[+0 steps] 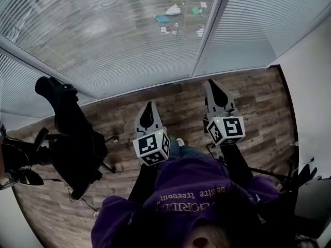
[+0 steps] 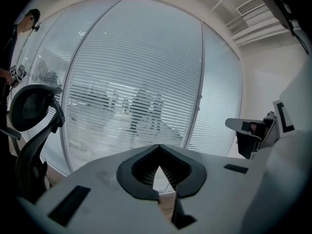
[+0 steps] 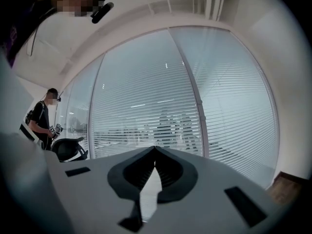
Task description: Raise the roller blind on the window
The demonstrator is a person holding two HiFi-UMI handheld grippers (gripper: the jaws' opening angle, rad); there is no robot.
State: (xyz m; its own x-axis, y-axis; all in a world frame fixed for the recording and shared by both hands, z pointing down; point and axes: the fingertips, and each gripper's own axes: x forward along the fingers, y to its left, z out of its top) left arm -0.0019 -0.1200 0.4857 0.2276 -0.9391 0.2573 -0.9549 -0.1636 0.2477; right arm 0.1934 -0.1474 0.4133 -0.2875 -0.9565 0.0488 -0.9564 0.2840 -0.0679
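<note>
Facing the window, the person holds both tools out over the wooden floor (image 1: 181, 99). The blind (image 1: 129, 40) is on the far side, straight ahead. It hangs down over the glass almost to the floor, each panel standing tall, slats running left to right. The left gripper (image 2: 158, 146) has its jaws pressed together, nothing between them. The right gripper (image 3: 155, 147), just beside it, is closed and empty too. An office chair (image 1: 72, 133) stands near left.

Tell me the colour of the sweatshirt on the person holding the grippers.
The sweatshirt is purple with pale lettering; head view shows it best.
</note>
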